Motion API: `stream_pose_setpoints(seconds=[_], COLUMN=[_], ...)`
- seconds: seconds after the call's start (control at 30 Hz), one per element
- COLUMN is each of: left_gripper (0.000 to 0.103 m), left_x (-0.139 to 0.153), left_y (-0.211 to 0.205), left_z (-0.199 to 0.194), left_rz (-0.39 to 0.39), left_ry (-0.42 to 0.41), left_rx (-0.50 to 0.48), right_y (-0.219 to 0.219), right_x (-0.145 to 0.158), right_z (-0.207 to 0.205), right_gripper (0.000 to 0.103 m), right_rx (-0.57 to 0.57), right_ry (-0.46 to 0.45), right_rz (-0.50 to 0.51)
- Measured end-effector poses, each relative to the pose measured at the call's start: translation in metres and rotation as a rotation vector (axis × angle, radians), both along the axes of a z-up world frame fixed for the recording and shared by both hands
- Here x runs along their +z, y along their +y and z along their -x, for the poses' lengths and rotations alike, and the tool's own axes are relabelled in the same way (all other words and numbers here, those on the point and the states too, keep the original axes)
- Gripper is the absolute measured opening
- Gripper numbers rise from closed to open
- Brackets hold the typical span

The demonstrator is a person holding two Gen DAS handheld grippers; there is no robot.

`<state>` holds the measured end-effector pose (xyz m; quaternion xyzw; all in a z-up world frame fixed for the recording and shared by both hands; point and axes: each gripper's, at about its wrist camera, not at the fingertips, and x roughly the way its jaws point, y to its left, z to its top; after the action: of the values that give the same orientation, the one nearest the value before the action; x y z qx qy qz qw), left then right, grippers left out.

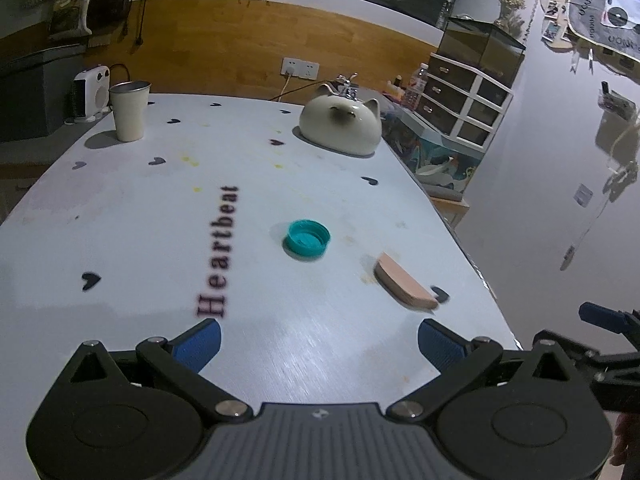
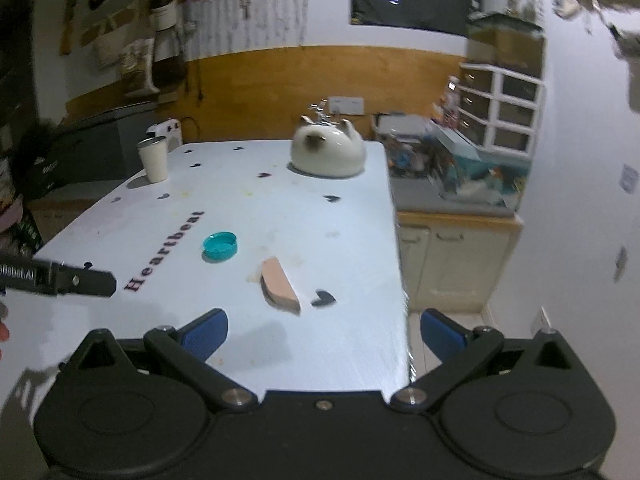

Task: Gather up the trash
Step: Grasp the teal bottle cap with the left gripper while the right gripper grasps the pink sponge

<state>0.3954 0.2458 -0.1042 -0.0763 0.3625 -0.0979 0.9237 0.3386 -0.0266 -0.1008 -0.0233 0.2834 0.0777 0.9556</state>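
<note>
Here, in the left wrist view, the left tool [image 1: 319, 340] hangs over the near part of the pale table [image 1: 120, 240], its two blue fingers [image 1: 200, 342] spread wide with nothing between them. A teal bottle cap [image 1: 307, 239] lies open side up on the table ahead, and a pink wedge-shaped piece [image 1: 404, 283] lies to its right, near the table edge. Farther back stand a cream cup [image 1: 129, 111] and a white cat-shaped container [image 1: 341, 125].

In the right wrist view, the right tool [image 2: 323, 332] is also spread wide and empty, at the near right corner of the table. The pink piece lies just ahead of it, the cap farther left.
</note>
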Motion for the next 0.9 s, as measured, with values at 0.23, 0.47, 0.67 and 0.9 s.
stream_pose_setpoints(seconds=[0.23, 0.47, 0.67, 0.9], left_gripper=[0.103, 0.103, 0.103, 0.103], left_x=[-0.009, -0.019, -0.030, -0.051], left_y=[0.001, -0.005, -0.012, -0.016], left_z=[-0.046, -0.086, -0.113, -0.148], left_rz=[-0.037, -0.037, -0.019, -0.033], left_ry=[-0.023, -0.048, -0.066, -0.040], left_rx=[-0.015, -0.078, -0.136, -0.218], right_y=[0.023, 0.034, 0.045, 0.061], right_x=[-0.017, -0.035, -0.054, -0.072], right_z=[-0.044, -0.083, -0.114, -0.145], right_gripper=[0.103, 0.102, 0.090, 0.073], right_rx=[0.066, 0.131, 0.185, 0.239], right_ry=[0.027, 0.056, 0.080, 0.123], right_rz=[0.075, 0.068, 0.070, 0.077])
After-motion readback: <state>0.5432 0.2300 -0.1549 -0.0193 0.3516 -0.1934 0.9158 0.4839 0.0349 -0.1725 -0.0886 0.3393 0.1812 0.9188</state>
